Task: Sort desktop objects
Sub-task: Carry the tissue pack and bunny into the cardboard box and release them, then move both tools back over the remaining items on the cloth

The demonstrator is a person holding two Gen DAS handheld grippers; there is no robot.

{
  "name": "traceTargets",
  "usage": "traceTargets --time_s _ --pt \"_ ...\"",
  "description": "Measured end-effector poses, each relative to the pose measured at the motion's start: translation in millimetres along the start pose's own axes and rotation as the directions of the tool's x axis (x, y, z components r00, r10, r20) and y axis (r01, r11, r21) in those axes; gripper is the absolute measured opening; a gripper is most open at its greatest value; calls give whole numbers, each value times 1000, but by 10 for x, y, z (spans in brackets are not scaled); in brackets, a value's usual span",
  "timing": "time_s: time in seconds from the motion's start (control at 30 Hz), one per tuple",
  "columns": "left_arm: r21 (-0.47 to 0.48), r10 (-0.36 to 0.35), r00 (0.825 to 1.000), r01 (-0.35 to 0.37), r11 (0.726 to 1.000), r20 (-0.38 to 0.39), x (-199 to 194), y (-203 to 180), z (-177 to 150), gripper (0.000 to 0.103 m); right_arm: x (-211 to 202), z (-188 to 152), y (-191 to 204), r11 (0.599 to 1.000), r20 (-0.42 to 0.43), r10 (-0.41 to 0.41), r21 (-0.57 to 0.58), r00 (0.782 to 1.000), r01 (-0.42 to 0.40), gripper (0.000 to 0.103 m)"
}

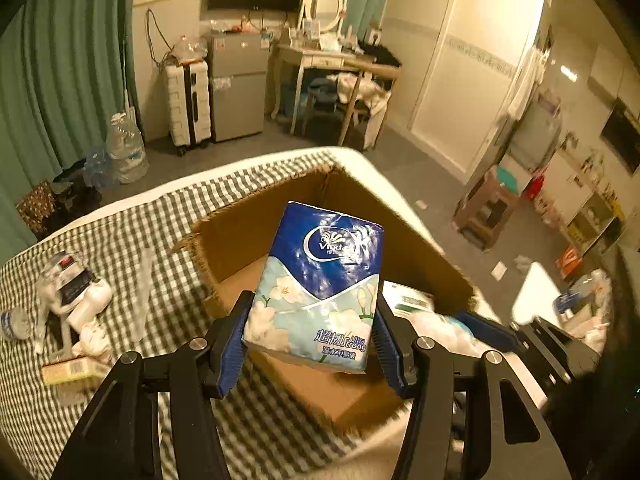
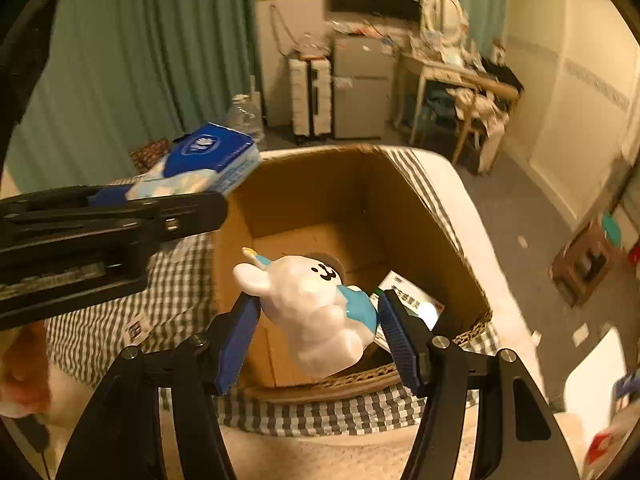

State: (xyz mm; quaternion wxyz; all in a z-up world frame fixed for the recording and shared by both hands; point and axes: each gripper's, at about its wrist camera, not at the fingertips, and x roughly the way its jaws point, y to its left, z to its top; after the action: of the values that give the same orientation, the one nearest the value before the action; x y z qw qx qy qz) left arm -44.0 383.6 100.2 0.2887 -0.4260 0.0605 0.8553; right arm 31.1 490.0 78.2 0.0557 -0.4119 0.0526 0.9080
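My left gripper (image 1: 308, 344) is shut on a blue and white tissue pack (image 1: 320, 284), held over an open cardboard box (image 1: 248, 216) on the checked cloth. In the right wrist view the same tissue pack (image 2: 208, 160) and the left gripper (image 2: 192, 200) hang at the box's left rim. My right gripper (image 2: 318, 332) is shut on a white rabbit figure with blue trim (image 2: 308, 300), held above the cardboard box (image 2: 360, 188). A white booklet (image 2: 412, 296) lies on the box floor; the left wrist view shows the booklet (image 1: 408, 300) too.
Loose items lie on the checked cloth (image 1: 132, 252) at left: a white bottle in plastic wrap (image 1: 76, 288) and a small yellow carton (image 1: 72, 368). Beyond the bed are a suitcase (image 1: 188, 104), a small fridge (image 1: 238, 84), a dressing table (image 1: 320, 56) and a stool (image 1: 488, 208).
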Motion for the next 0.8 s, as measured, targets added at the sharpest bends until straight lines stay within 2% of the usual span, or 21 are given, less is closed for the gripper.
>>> traceTargets --time_s 0.1,0.13,0.17,0.2,0.23,0.27,0.4,0.6,0.7,0.8 --pt "-15 -8 1000 7 1000 -18 292 0 25 62 137 -42 -73 1000 -14 0 13 1000 0 61" --pt "-24 -30 999 29 999 -28 363 28 22 64 168 -61 -72 1000 -13 -13 11 1000 13 62" --pt "-33 -51 998 50 998 -36 411 53 38 71 213 -54 -75 1000 -11 -30 6 999 30 74" --pt "-43 -66 997 64 997 -43 422 87 40 82 248 -45 -77 999 -9 -53 4 999 53 94" --pt "-50 -66 997 64 997 -48 424 136 56 86 268 -40 -77 997 -6 -74 2 997 74 98" --pt "-50 -56 998 54 997 -39 402 178 71 89 275 -36 -77 996 2 -89 0 996 89 98" --pt "-49 -1 1000 2 999 14 199 336 89 91 188 -57 -88 996 28 -89 19 996 88 98" --pt "-162 98 993 -85 983 72 -490 856 24 93 -144 -16 -40 998 85 -64 34 994 62 99" --pt "-177 220 967 -196 964 125 -1010 1102 -86 100 -412 24 114 999 132 -27 23 991 24 99" --pt "-192 340 923 -306 933 181 -1567 1289 -242 103 -726 45 379 1000 191 13 -23 981 -9 99"
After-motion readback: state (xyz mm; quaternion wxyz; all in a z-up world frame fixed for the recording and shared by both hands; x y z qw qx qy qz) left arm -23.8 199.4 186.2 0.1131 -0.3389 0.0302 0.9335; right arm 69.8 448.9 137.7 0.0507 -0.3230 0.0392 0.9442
